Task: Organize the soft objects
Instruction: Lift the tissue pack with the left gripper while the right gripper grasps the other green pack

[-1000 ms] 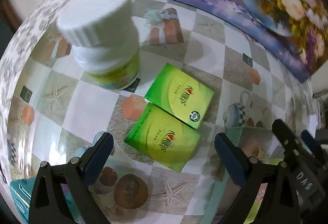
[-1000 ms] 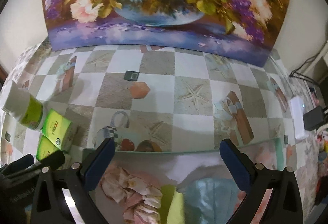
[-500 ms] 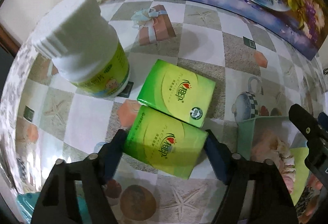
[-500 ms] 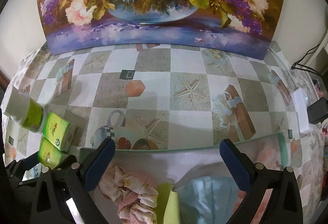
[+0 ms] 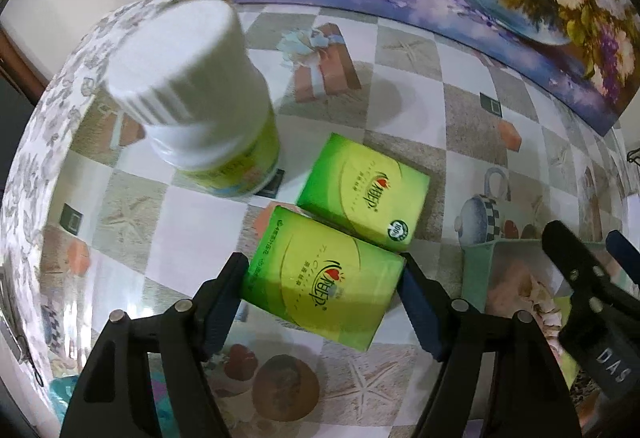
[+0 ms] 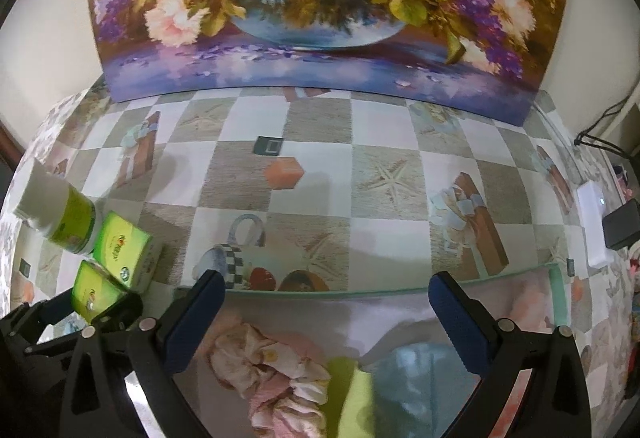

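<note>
The left tool [image 5: 322, 288] has its two fingers pressed against the short ends of the nearer green tissue pack [image 5: 324, 280], one finger on each side, so the pack is gripped between the pads; the jaws have just been closing onto it. This pack lies on the bench [image 5: 404, 125], which is covered with a checkered cloth printed with starfish, gift boxes and cups. A second green tissue pack [image 5: 364, 193] lies just behind the first, long edge to long edge and touching or nearly touching it. Beside the second pack, to the left in the left wrist view, stands an upright white bottle [image 5: 200, 97] with a white ribbed cap and a green-yellow label. The right tool [image 6: 326, 314] has its jaws spread wide with nothing between the pads. It hangs above a pale green tray [image 6: 558, 292] that rests on the bench. Inside the tray lie a pink and cream scrunchie [image 6: 276, 370], a yellow-green cloth [image 6: 352, 398] and a light blue soft item [image 6: 420, 386], side by side; whether they overlap cannot be determined. In the right wrist view, both tissue packs and the bottle appear at the far left, outside the tray. A floral painting [image 6: 320, 5] stands against the wall at the rear edge of the bench. A white block [image 6: 596, 226] and a black box [image 6: 622, 224] sit at the far right.
</note>
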`<act>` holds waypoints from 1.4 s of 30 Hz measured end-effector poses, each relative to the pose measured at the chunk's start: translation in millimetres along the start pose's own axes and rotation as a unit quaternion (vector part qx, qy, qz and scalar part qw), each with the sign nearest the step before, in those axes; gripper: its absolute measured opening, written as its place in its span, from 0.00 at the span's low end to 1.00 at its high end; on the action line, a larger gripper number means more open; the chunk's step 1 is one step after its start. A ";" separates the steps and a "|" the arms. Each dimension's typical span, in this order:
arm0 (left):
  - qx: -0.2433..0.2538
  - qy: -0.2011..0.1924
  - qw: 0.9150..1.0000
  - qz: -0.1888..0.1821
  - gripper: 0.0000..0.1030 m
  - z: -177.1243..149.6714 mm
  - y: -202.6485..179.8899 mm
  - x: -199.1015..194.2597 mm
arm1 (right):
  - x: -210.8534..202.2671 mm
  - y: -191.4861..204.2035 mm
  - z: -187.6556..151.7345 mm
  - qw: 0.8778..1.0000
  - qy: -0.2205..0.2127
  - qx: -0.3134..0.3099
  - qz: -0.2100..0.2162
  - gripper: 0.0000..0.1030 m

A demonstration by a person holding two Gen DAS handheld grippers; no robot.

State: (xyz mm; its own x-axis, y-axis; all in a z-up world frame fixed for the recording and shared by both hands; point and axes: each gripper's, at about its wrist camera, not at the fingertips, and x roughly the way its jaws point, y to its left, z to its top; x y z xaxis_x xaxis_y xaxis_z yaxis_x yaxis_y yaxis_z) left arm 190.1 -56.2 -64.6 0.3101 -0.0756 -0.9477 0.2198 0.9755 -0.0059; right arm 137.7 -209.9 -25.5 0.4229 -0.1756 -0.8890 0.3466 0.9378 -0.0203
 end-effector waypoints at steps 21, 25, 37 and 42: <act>-0.072 -0.055 0.996 0.027 0.73 14.0 75.3 -62.4 | -8.4 50.2 -1.1 0.999 -0.021 -0.032 0.026 1.00; -0.098 -0.058 0.993 0.037 0.73 15.5 96.8 -64.4 | -8.7 73.6 -2.7 0.997 -0.024 -0.058 0.042 1.00; -0.146 -0.024 0.988 0.040 0.73 12.1 141.2 -37.2 | 23.2 125.3 -29.0 0.990 -0.012 -0.121 0.066 1.00; -0.157 -0.019 0.987 0.027 0.73 10.7 148.3 -32.4 | 33.7 137.0 -30.4 0.988 -0.008 -0.137 0.065 1.00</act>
State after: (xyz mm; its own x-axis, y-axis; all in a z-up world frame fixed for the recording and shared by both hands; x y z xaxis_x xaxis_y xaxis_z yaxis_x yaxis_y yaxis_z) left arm 222.5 88.7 -31.4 0.3497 -0.0233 -0.9366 -0.0934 0.9938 -0.0596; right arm 174.0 -78.3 -72.1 0.4629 -0.0502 -0.8850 0.0500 0.9983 -0.0304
